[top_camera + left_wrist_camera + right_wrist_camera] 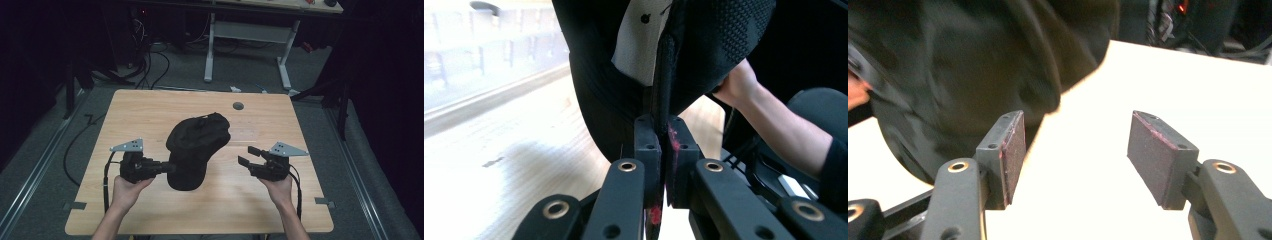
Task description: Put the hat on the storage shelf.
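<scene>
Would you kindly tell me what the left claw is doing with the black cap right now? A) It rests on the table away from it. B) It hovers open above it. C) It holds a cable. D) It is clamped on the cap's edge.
D: in the left gripper view, the left claw has its jaws pressed together on the edge of the black cap.

No text, label, brand, number or sign can be read anywhere.

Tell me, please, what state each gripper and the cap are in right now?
left gripper: shut on the black cap's edge.
right gripper: open, nothing between its jaws, apart from the cap.
black cap: held at one side, crumpled, partly resting on the table.
</scene>
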